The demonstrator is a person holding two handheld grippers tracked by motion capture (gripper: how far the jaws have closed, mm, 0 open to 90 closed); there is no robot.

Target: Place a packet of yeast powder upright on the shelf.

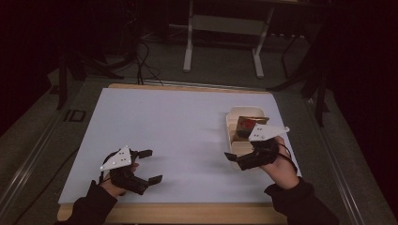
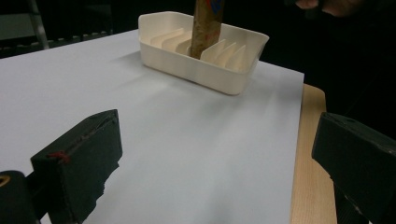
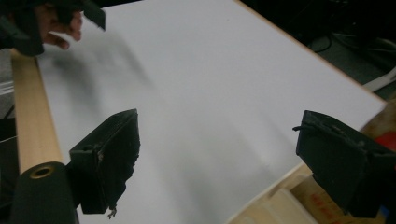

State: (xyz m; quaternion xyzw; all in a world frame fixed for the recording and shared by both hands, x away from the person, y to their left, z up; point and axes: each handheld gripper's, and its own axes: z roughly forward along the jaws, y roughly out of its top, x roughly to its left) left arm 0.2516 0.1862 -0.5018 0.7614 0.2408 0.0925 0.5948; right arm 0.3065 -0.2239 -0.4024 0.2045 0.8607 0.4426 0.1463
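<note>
We see the left gripper (image 1: 151, 165) low over the white table (image 1: 178, 136) with jaws apart and empty, the right gripper (image 1: 236, 159) likewise spread beside the cream rack (image 2: 205, 70), where a brown block (image 2: 205, 28) stands upright.

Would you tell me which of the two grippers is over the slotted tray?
The right gripper, hovering at the cream tray; the left gripper sits over bare white tabletop.
</note>
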